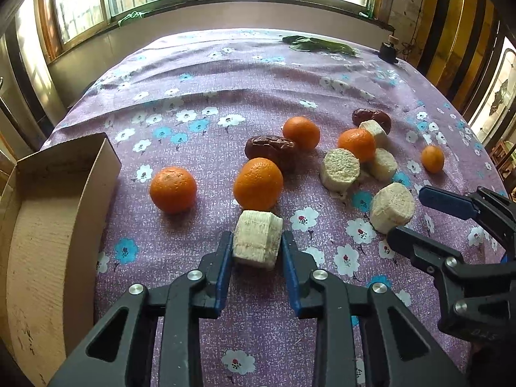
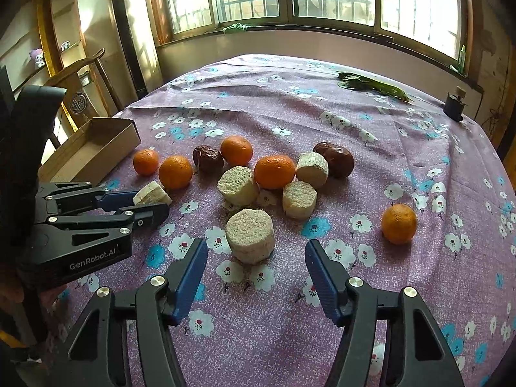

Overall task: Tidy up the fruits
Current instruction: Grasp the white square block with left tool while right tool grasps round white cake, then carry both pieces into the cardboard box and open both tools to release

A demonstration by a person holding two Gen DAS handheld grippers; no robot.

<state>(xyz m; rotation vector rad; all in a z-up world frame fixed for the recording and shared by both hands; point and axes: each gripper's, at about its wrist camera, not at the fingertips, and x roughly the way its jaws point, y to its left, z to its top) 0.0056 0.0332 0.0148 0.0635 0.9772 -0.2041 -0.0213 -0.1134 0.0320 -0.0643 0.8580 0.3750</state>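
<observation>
Cardboard box (image 1: 48, 213) — nothing visible inside.

Floral purple tablecloth (image 1: 258, 80), leafy greens (image 2: 374, 85) and small dark device (image 2: 454, 104) near far edge.

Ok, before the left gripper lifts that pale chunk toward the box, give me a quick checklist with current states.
1. Left gripper jaws bracket the pale cut cylindrical chunk: ok.
2. Pads pressing firmly on the chunk: cannot tell; they look at its sides.
3. Round orange tangerine just behind the chunk touches or nearly touches it and may roll: not ok.
4. Open brown cardboard box lies to the left, with nothing seen in the visible part: ok.
5. Right gripper open, pale round porous chunk between its jaws, untouched: ok.
6. Path over the purple floral tablecloth to the box unobstructed: ok.
</observation>
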